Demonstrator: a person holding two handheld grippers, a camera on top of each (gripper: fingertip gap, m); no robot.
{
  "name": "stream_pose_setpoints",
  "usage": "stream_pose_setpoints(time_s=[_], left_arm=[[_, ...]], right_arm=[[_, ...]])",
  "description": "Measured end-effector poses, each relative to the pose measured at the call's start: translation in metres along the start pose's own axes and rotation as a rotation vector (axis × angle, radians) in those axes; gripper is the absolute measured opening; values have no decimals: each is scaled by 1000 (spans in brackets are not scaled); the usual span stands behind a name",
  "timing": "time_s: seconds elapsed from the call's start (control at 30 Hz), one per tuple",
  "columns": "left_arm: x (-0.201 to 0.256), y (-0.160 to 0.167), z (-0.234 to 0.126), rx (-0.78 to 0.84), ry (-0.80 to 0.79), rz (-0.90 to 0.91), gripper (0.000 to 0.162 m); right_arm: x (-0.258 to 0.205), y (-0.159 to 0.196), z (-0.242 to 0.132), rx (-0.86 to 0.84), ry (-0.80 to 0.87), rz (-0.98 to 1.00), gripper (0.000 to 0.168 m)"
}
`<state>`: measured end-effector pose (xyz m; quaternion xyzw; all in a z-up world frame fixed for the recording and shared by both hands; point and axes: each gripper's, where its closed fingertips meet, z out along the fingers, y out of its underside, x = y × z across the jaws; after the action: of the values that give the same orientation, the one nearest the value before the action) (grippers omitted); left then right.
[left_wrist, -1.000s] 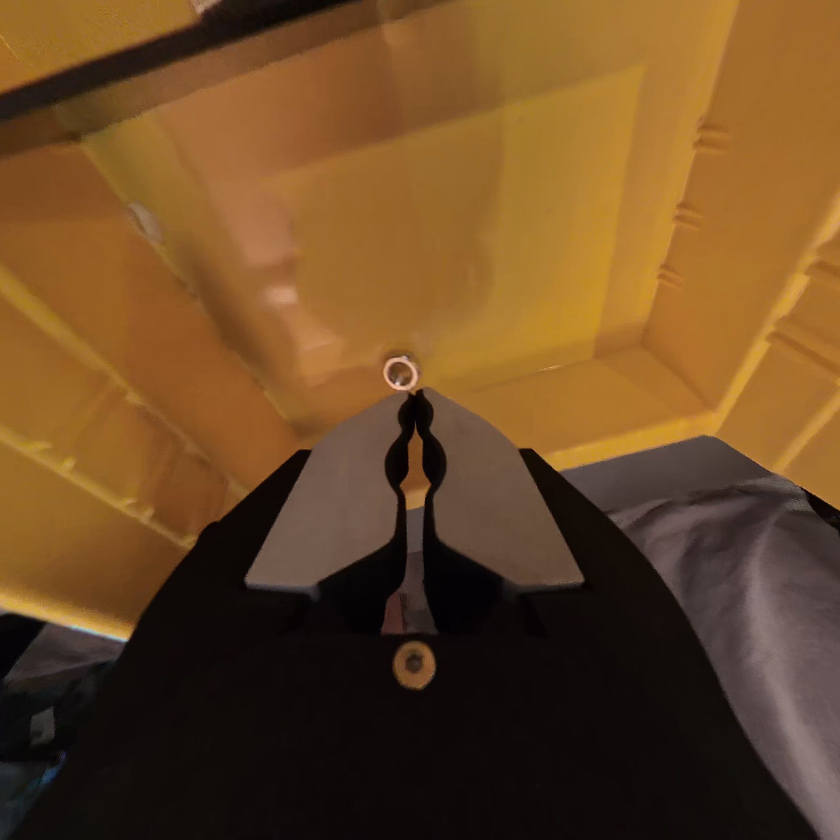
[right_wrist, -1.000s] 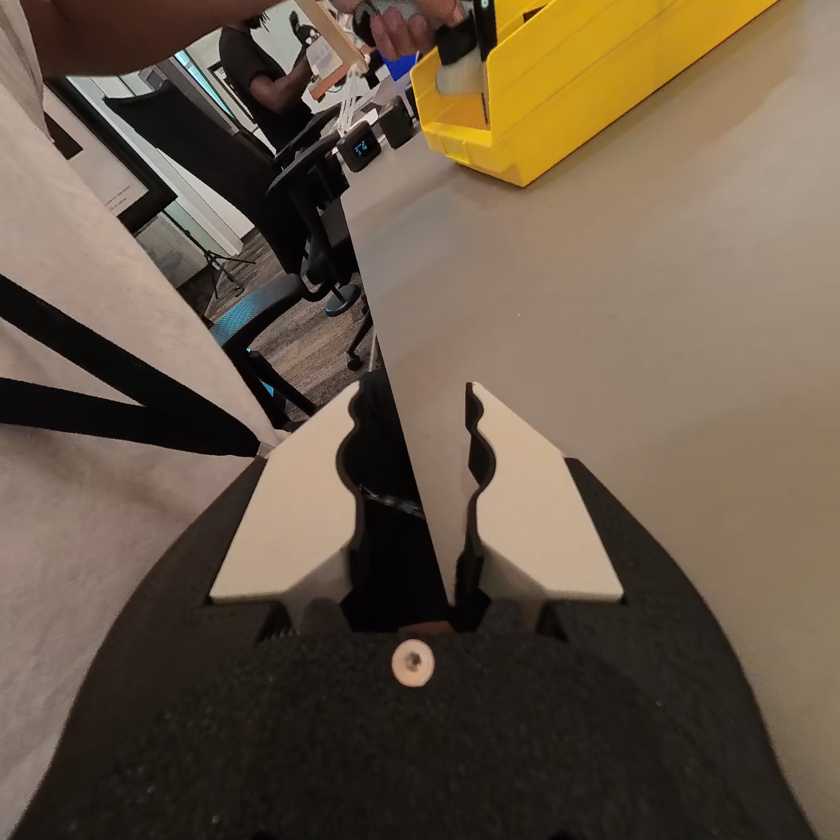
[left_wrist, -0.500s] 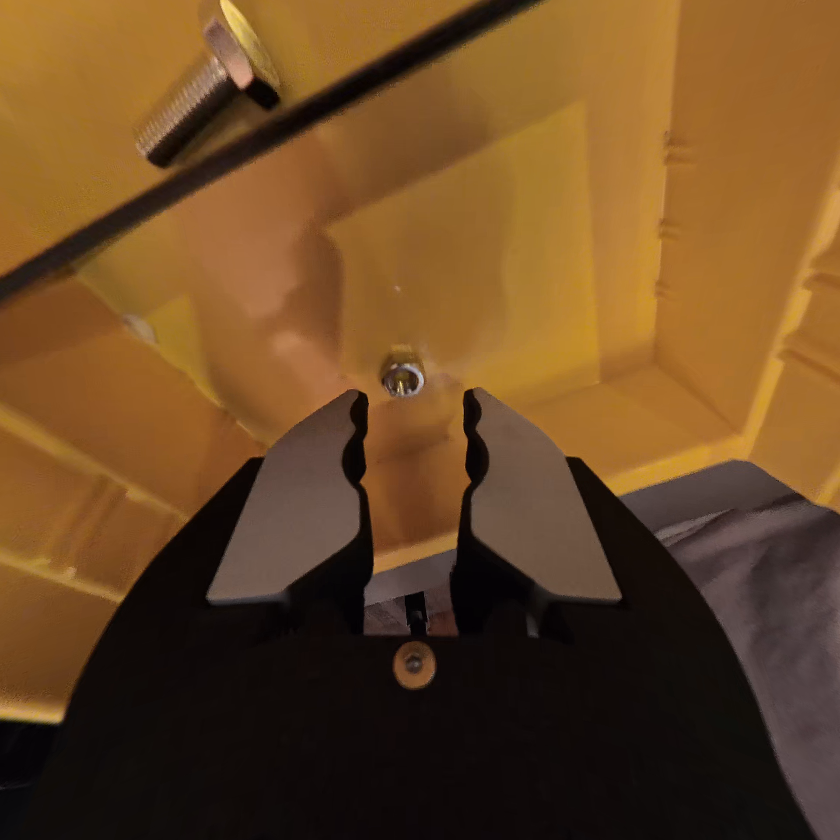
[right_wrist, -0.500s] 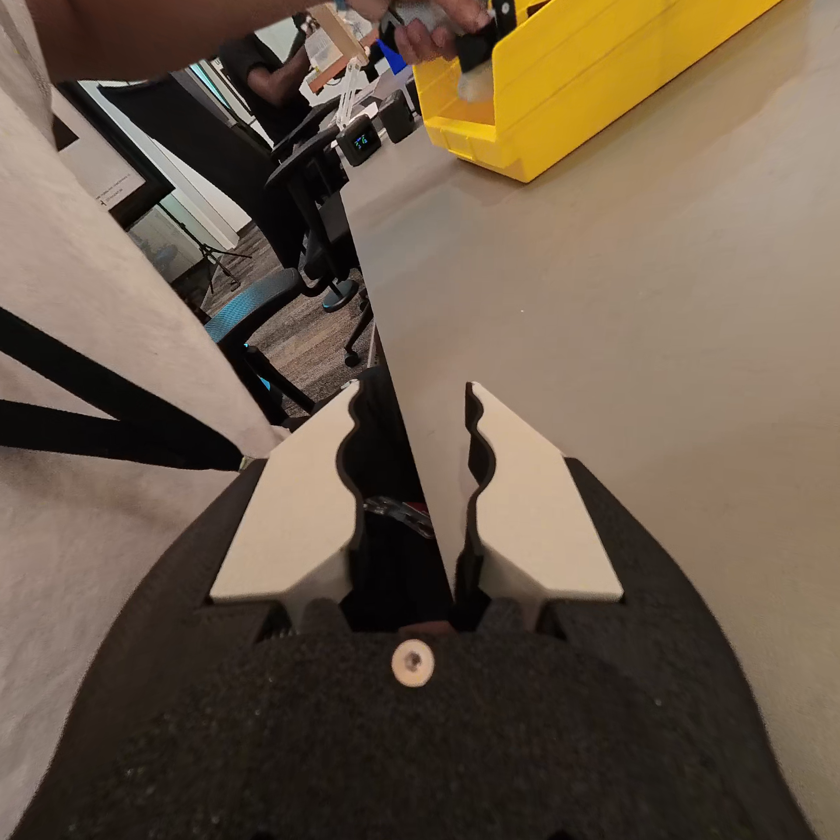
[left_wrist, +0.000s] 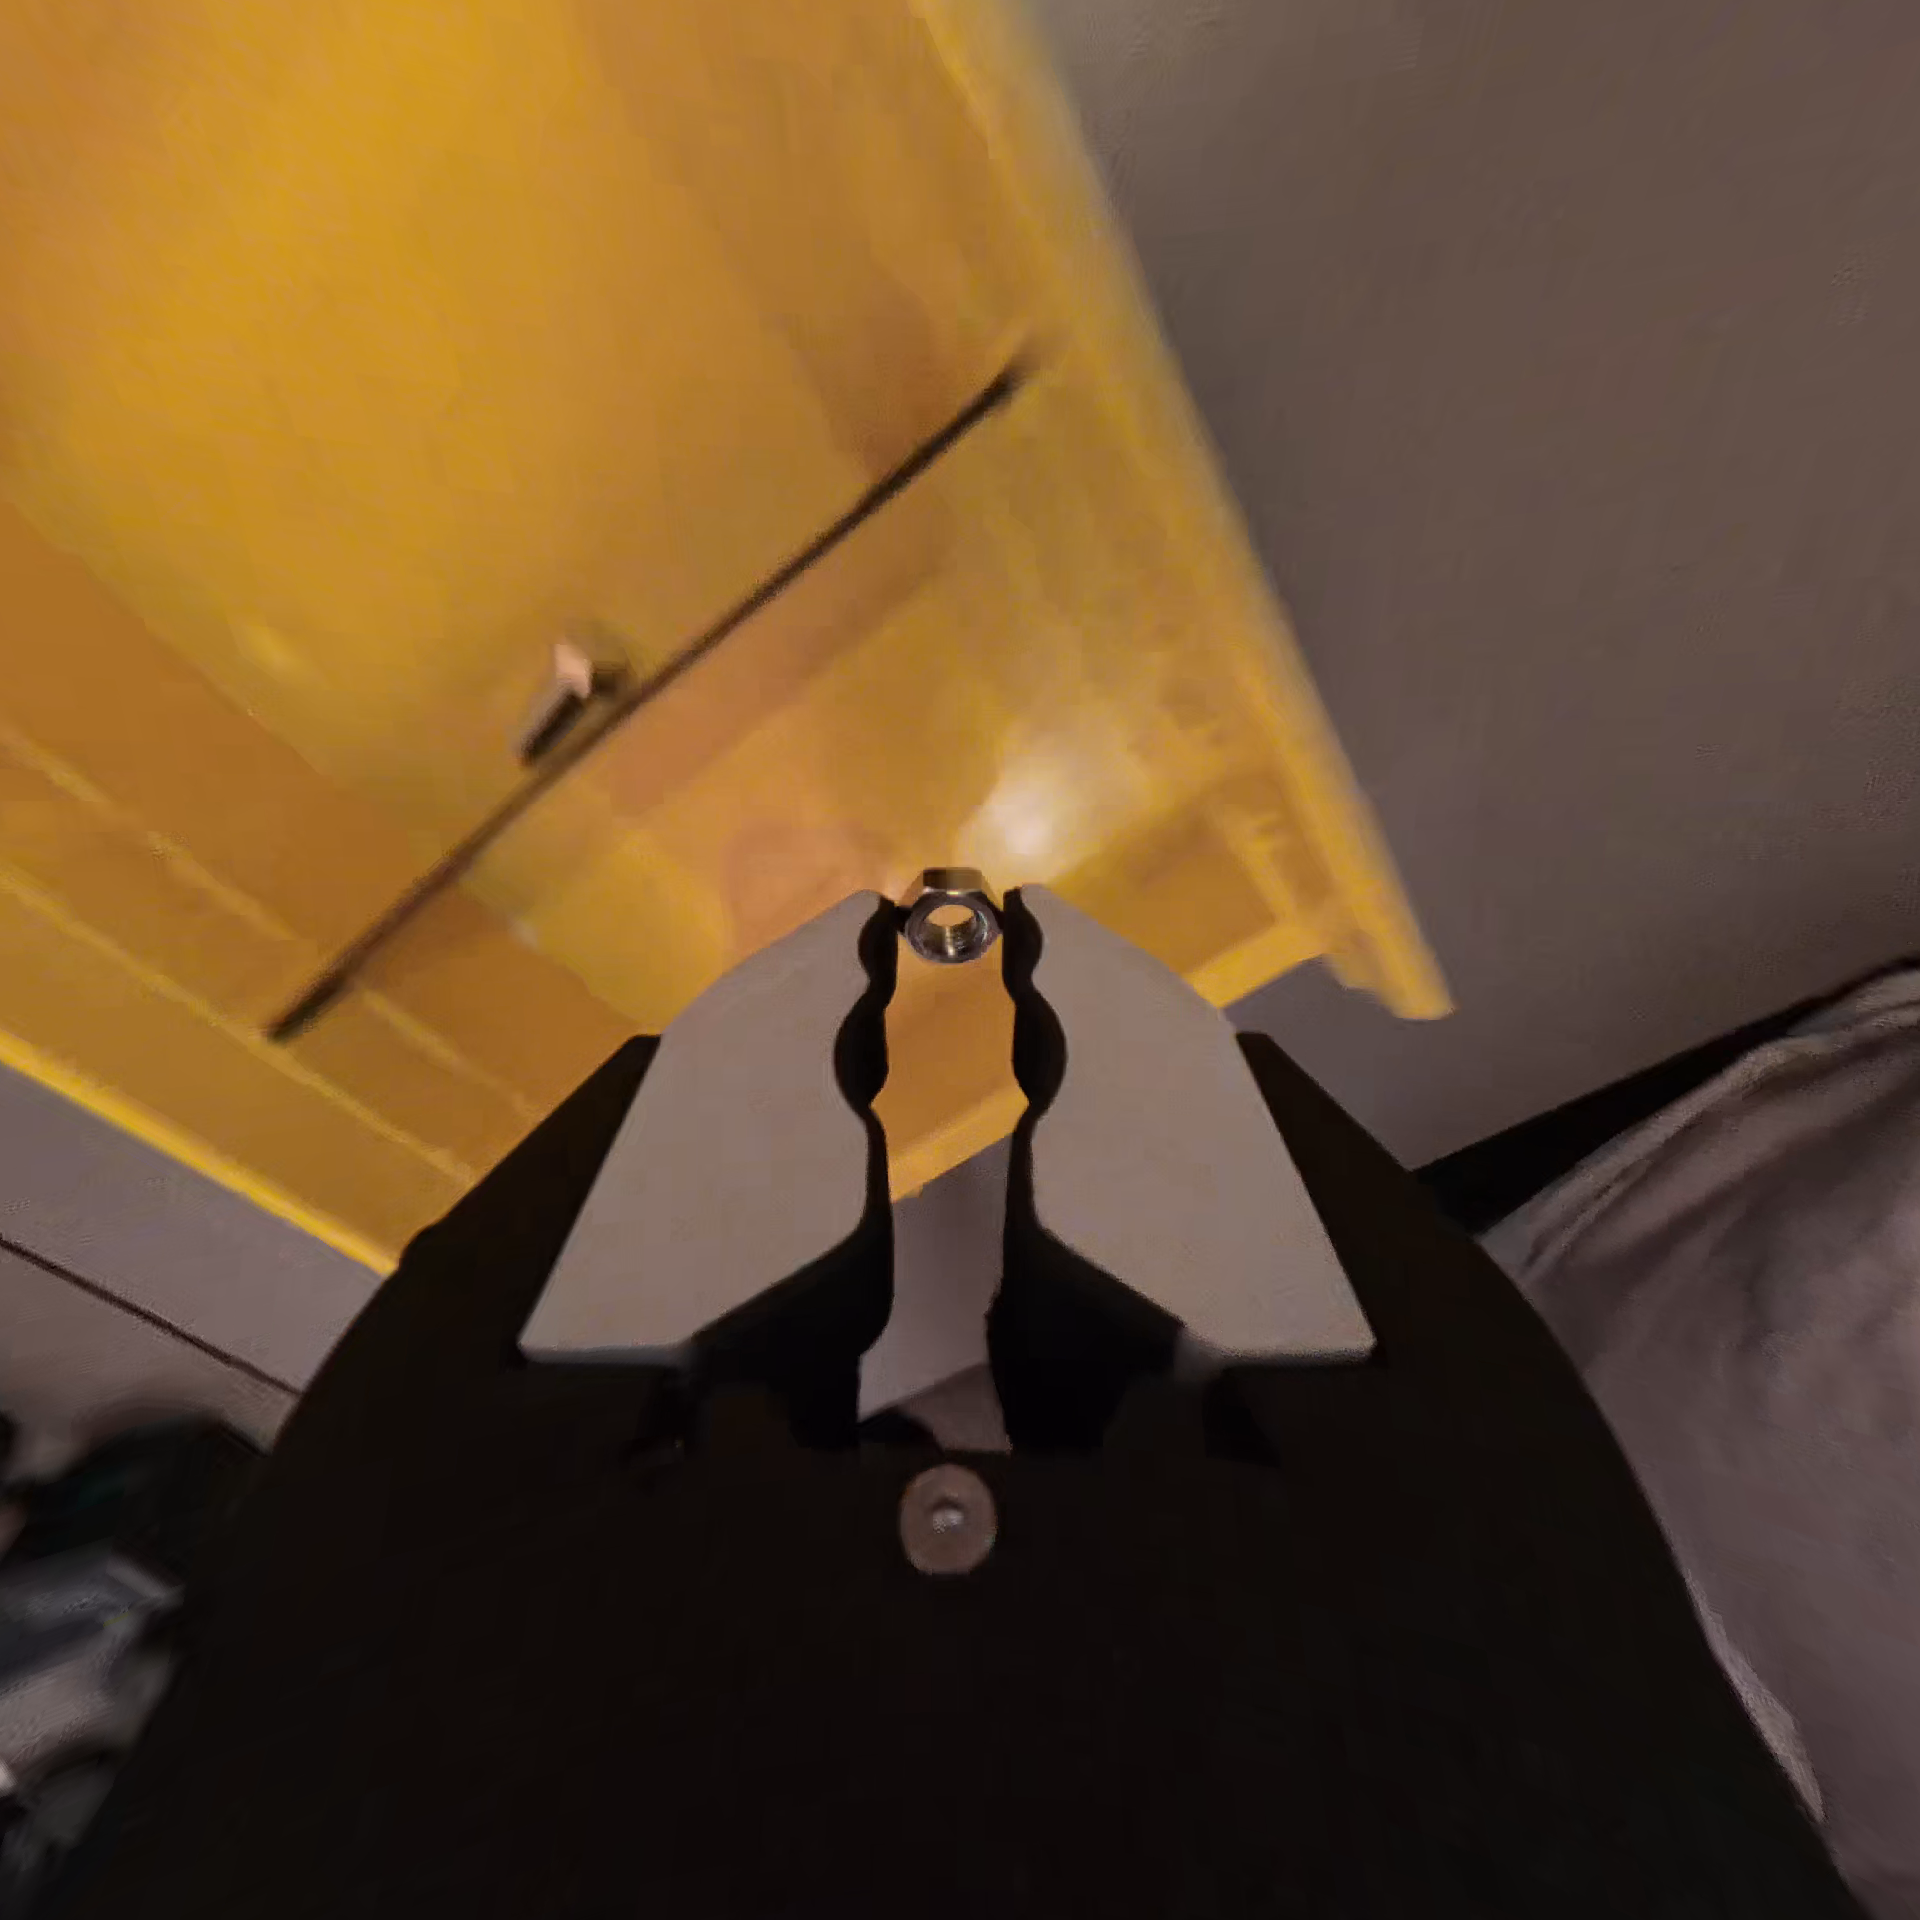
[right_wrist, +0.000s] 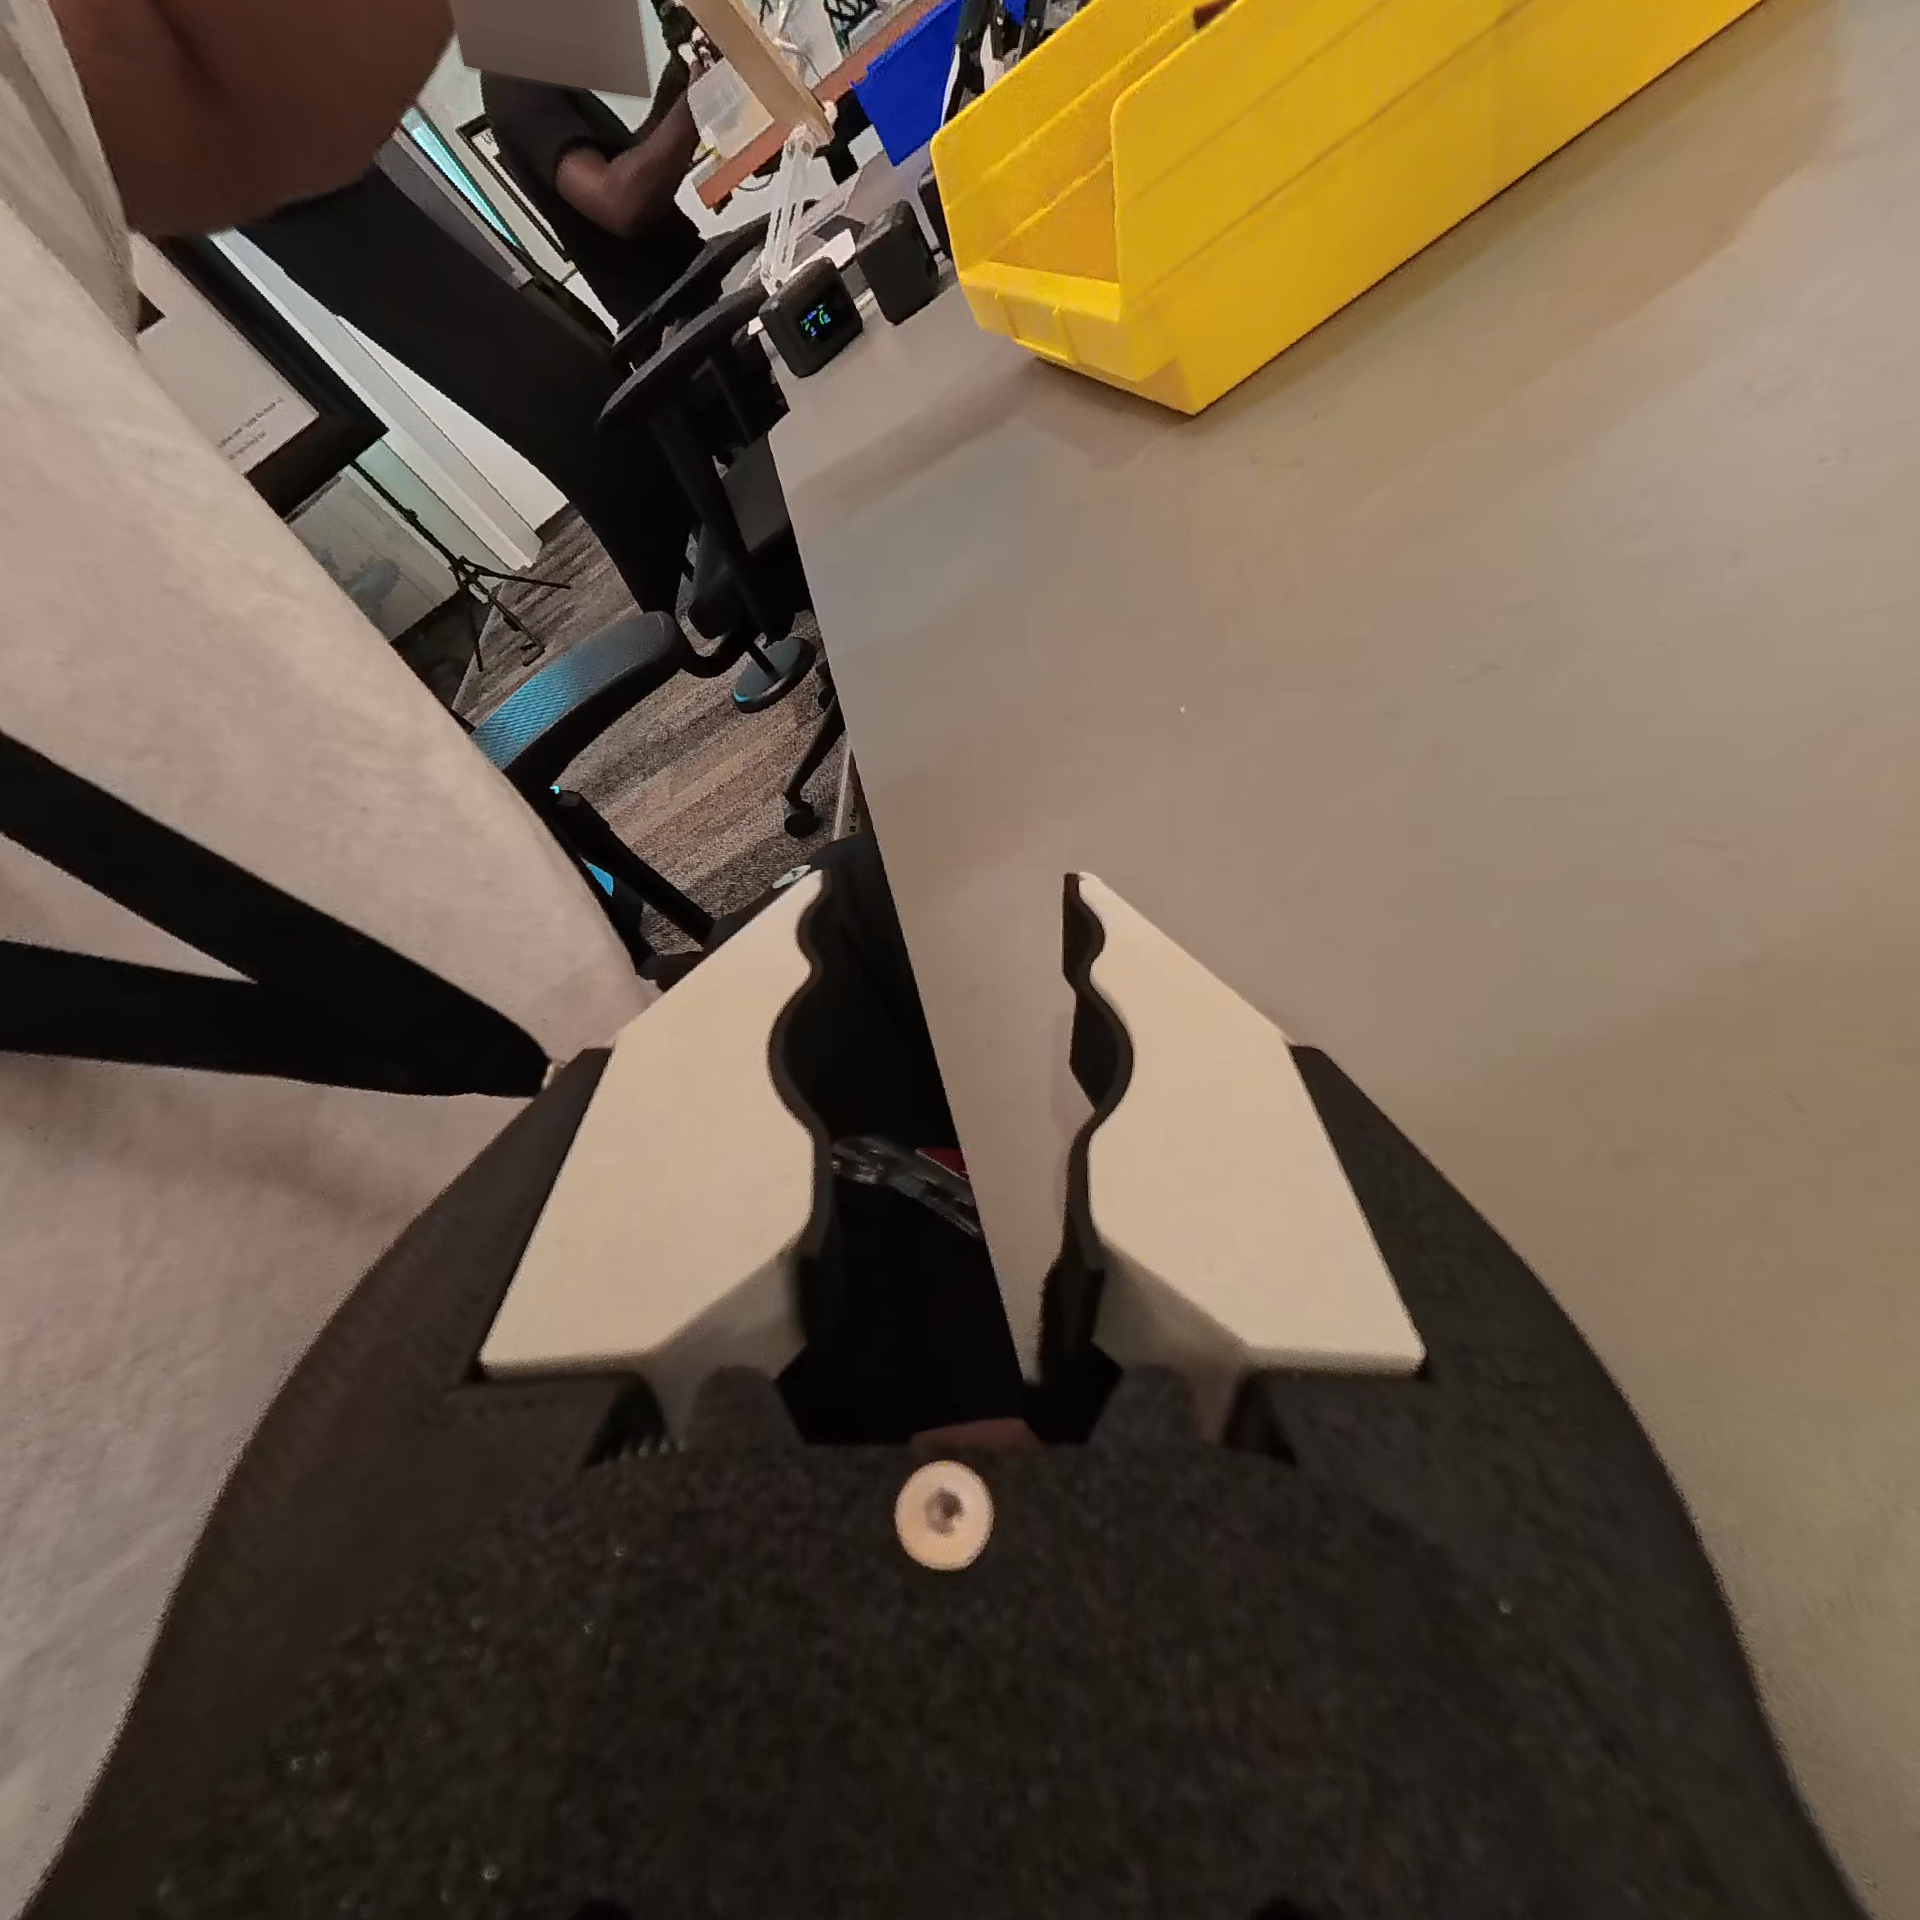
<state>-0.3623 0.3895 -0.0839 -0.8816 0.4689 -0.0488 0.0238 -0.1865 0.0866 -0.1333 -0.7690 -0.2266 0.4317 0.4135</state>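
Observation:
My left gripper (left_wrist: 948, 916) is shut on a small silver hex nut (left_wrist: 948, 925), pinched between its fingertips and held above a yellow plastic bin (left_wrist: 520, 364). A silver bolt (left_wrist: 561, 701) lies in the bin beside a black divider (left_wrist: 644, 707). The left wrist view is blurred by motion. My right gripper (right_wrist: 945, 899) is open and empty, straddling the near left edge of the grey table (right_wrist: 1455, 779). The yellow bin also shows in the right wrist view (right_wrist: 1299, 197), far back on the table.
A person's arm (right_wrist: 239, 104) and light-coloured garment with black straps (right_wrist: 208, 831) fill the left of the right wrist view. Office chairs (right_wrist: 665, 457), a small black display device (right_wrist: 812, 324), a blue bin (right_wrist: 909, 78) and another person sit beyond the table edge. Left tips to right tips: about 35 cm. Measured from the fingertips, the silver bolt (left_wrist: 561, 701) is 12 cm or so from the left gripper and 45 cm from the right.
My left gripper opened around the nut lying in the bin, then closed on it and lifted it out and back. The right gripper stayed open and barely moved.

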Motion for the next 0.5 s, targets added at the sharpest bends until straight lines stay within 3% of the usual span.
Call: stream_pose_setpoints(time_s=[0.1, 0.17, 0.23, 0.37, 0.5], left_arm=[[70, -51, -26, 86, 109, 230, 19], [129, -66, -7, 38, 223, 465, 19], [170, -72, 30, -50, 233, 685, 19], [210, -77, 92, -167, 160, 1125, 19], [221, -96, 120, -173, 82, 1256, 19]], right_arm=[[-1, -2, 0, 8, 1, -2, 42], [-3, -2, 0, 11, 0, -6, 42], [-2, -1, 1, 6, 9, -17, 42], [-3, -4, -3, 29, 16, -20, 42], [0, -4, -9, 39, 36, -16, 42]])
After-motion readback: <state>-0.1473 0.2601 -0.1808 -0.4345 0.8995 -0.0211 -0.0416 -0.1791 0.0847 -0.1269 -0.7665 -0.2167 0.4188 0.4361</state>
